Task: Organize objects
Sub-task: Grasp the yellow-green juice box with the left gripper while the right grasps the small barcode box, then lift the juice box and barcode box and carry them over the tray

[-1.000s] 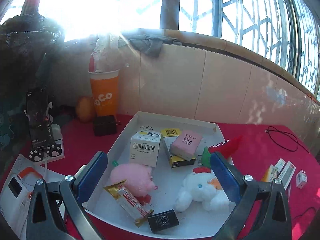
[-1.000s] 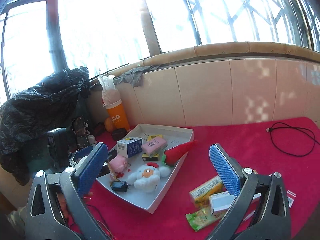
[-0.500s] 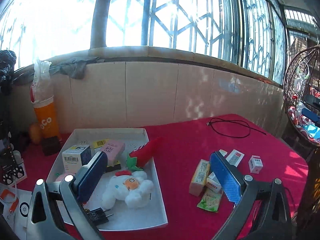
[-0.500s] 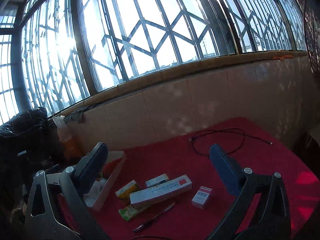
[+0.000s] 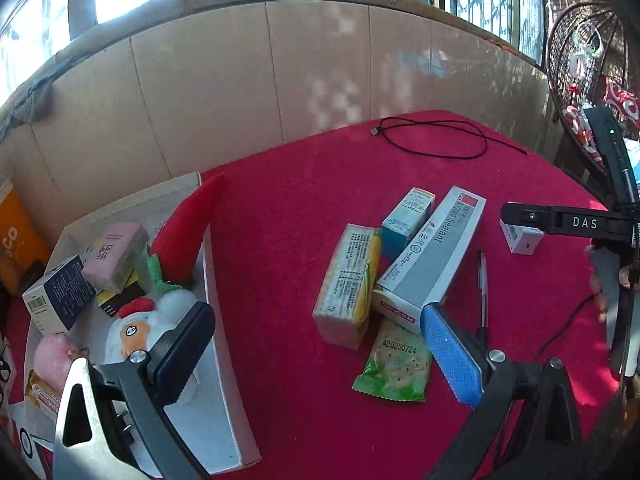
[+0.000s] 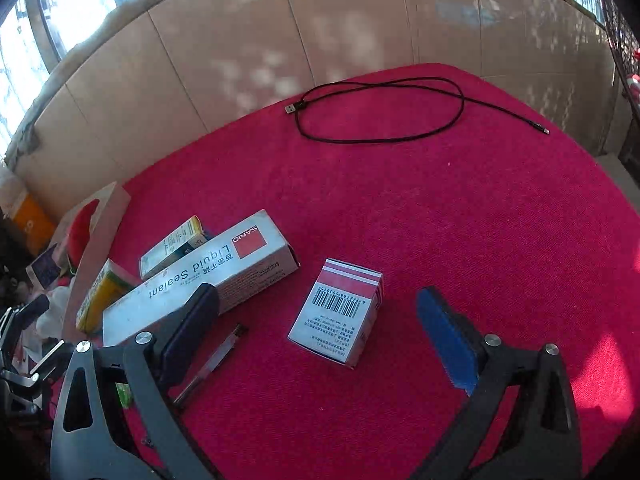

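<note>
The right gripper (image 6: pixel 316 330) hangs with jaws spread wide around the red-and-white barcode box (image 6: pixel 338 310) on the red tablecloth (image 6: pixel 460 220), not touching it; the left gripper (image 5: pixel 316 348), equally agape and empty, hovers between the white tray (image 5: pixel 224 344) and the Liquid Sealant box (image 5: pixel 434 256)

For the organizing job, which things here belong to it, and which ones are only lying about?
Belong to the job:
- white cardboard tray holding toys and boxes
- long grey Liquid Sealant box
- small red-and-white barcode box
- yellow-green carton
- green snack packet
- clear pen

Probably lying about:
- black USB cable
- orange cup
</note>
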`<action>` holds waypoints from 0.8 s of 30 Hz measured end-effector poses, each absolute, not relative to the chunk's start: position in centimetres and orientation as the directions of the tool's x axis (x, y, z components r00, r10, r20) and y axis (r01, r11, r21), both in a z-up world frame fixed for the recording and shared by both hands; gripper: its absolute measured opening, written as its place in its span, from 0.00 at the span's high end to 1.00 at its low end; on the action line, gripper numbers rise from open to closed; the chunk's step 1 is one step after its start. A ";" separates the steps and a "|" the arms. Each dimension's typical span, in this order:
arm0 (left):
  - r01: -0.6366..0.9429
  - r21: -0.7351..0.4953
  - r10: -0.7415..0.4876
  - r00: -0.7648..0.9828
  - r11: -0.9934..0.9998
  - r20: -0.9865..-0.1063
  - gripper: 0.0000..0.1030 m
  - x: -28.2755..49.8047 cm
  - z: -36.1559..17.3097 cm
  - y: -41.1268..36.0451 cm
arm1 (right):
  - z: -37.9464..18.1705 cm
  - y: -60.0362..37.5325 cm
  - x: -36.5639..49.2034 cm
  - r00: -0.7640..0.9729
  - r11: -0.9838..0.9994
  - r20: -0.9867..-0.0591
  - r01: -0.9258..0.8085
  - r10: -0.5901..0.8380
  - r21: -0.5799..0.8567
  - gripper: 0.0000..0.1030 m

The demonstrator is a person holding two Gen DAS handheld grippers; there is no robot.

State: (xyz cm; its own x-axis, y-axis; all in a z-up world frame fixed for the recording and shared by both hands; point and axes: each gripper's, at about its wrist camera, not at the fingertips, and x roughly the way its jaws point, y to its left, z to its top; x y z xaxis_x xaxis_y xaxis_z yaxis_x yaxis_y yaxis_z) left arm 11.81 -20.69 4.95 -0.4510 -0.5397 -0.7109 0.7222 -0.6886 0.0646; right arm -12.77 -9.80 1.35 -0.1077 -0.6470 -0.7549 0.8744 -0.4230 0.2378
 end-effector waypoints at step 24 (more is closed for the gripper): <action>0.677 0.056 -0.496 -0.478 -0.734 -0.725 0.77 9.0 3.6 -19.7 | -0.2 -9.4 -12.9 -0.157 -0.422 -0.746 0.889 -0.648 0.180 0.69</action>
